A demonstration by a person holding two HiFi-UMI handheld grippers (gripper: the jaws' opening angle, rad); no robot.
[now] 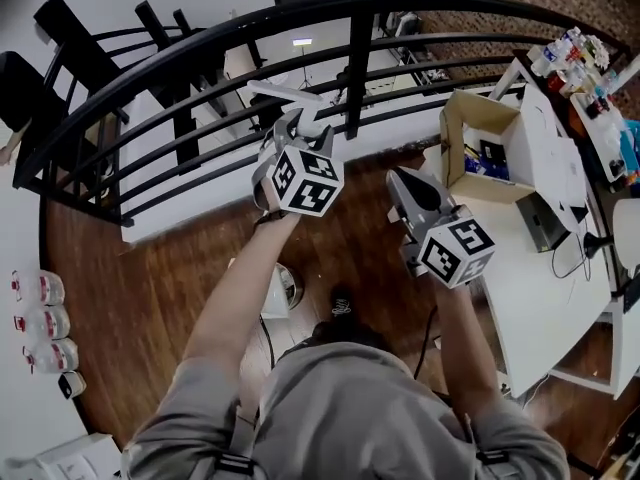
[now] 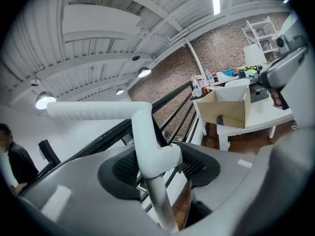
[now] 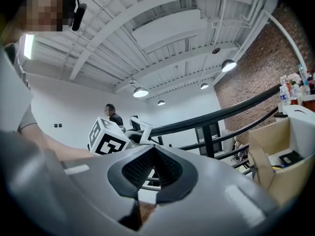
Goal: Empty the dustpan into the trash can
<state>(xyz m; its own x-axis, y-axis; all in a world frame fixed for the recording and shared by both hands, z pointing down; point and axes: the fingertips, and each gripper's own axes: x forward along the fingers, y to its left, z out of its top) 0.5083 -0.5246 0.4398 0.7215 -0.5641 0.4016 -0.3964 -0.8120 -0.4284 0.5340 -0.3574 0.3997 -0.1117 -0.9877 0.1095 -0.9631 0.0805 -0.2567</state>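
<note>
Plainly, the left gripper [image 2: 158, 167] is clamping the dustpan's white handle [image 2: 98, 111]. Both dark pads are pressing on the elbow where the handle is joining a thin metal pole [image 2: 160, 205]. The grip bar is sticking out sideways above the jaws, toward the left in the left gripper view. The pole is running down out of the jaws and out of sight, so the pan end is not showing there. In the head view a white object [image 1: 278, 293] is lying on the wooden floor [image 1: 150, 288] beneath this gripper's forearm. Whether it is the pan or the trash can cannot be told.

The right gripper [image 3: 153, 167] is hanging beside the left one and apart from it, its jaws closed together with nothing between them. Ahead of both tools a black railing [image 1: 200, 53] is curving across. To the right of the right gripper an open cardboard box [image 1: 470, 143] is sitting on a white table [image 1: 530, 258]. Far beyond the left gripper, a person [image 3: 114, 116] in a dark top is standing.
</note>
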